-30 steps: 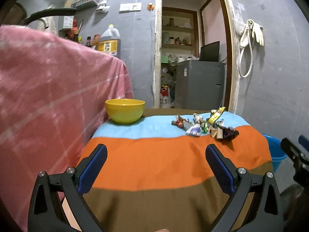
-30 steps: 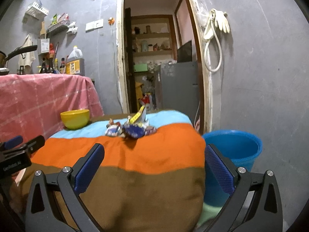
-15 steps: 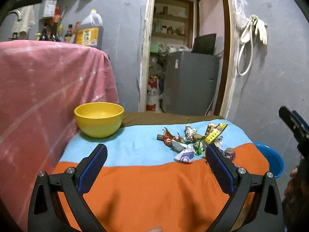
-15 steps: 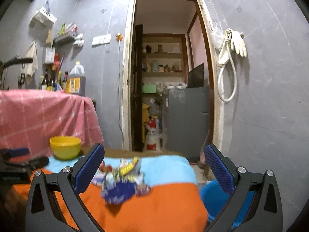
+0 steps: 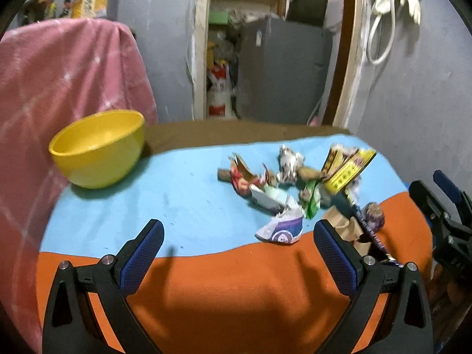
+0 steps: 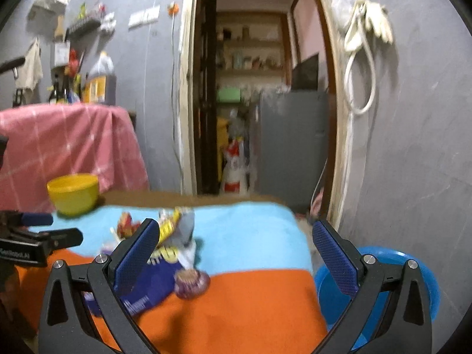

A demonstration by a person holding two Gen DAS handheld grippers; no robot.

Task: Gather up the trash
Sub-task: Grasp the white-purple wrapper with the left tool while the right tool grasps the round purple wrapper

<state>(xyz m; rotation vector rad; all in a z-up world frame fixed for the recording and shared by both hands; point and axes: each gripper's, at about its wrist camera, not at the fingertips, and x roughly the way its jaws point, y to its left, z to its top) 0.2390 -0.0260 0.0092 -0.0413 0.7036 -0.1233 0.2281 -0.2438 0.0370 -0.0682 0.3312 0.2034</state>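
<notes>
Hovering over a table covered w/ a striped cloth point(image 5: 191, 206) (blue, orange, brown bands), two hand-held grippers face a heap of crumpled wrappers point(image 5: 298, 188). Left gripper point(image 5: 234, 253) has jaws spread wide, nothing between them; the heap lies ahead and to its right, on the blue band near the orange edge. Right gripper point(image 6: 236, 253) is also wide open and empty; in its view the wrappers point(image 6: 165, 242) sit ahead and left, partly behind its left finger, w/ a purple crumpled ball point(image 6: 191, 284) just in front. The heap runs roughly left-to-right across the cloth. Right gripper looks nearer to it, esp. the purple pieces at the right end. A yellow bowl point(image 5: 98, 147) stands well apart at far left; a blue bin point(image 6: 380, 283) sits below the table's right edge, prob. the drop spot. Right view is blurred.
</notes>
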